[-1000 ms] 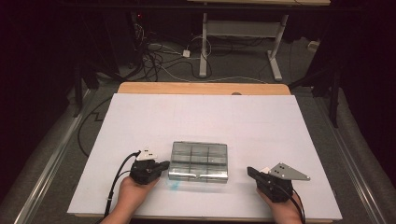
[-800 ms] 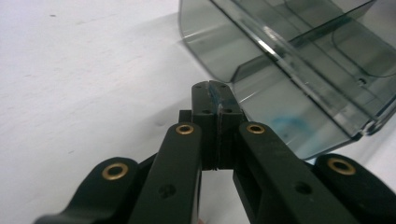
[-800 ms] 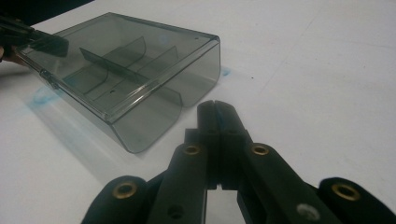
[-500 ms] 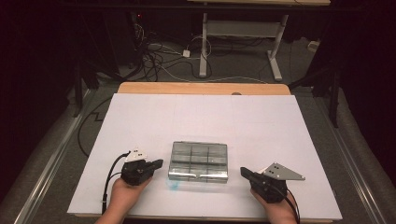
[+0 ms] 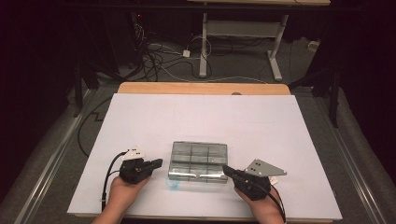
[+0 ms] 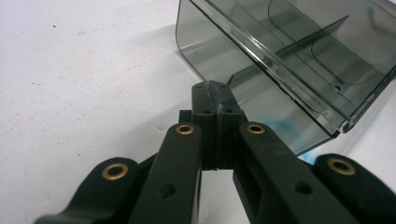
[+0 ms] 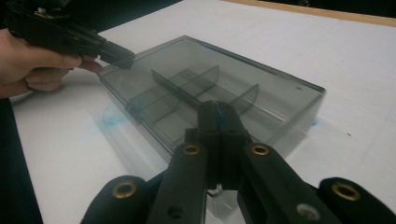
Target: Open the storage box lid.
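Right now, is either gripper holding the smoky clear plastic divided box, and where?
Neither. Both grippers, left and right, are shut empty, tips at opposite ends of the box.

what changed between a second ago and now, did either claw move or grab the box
The right claw slid left across the table until its tip reached the right end of the smoky plastic box. The left claw edged slightly toward the box's left end. Both claws are shut and grip nothing. The box stayed in place, closed, on the white table.

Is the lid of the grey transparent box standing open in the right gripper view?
No, the box is closed: its lid lies flat over the inner dividers, which show through it.
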`<state>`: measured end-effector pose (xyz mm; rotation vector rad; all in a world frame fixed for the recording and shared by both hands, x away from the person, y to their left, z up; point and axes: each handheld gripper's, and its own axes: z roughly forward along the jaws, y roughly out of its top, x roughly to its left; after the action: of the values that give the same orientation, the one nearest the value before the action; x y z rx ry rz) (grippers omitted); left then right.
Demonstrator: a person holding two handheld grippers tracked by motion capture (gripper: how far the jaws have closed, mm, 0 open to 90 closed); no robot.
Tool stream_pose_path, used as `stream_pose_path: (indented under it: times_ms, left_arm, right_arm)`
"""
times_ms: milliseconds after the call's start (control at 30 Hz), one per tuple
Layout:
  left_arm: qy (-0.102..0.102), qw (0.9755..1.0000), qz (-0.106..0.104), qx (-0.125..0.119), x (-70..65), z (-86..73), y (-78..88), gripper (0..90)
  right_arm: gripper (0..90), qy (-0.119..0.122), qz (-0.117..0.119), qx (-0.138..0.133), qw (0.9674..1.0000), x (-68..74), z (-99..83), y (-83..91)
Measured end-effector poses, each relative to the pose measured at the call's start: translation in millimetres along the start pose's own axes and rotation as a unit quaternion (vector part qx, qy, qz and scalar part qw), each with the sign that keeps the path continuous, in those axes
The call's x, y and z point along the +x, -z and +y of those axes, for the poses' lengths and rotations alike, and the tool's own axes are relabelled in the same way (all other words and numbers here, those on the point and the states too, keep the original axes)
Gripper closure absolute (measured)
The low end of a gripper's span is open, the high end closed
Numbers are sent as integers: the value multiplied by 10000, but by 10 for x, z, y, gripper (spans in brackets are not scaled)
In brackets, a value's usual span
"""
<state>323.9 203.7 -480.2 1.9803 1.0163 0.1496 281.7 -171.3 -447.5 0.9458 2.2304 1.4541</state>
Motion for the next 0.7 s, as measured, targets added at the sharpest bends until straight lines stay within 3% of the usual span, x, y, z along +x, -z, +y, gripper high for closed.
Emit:
stream_pose_path:
  times_ms: [167,400,700]
  left_arm:
    - [110,9998,-146,71,4,14,-48,877]
    - [55,9996,-193,219,-45,4,-81,877]
    - [-83,9988,-179,443,-165,-82,-69,877]
  right_arm:
    - [900,29,192,-61,9998,68,89,-95]
    - [900,117,380,42,9992,139,198,-263]
    - [900,135,586,74,9982,219,196,-369]
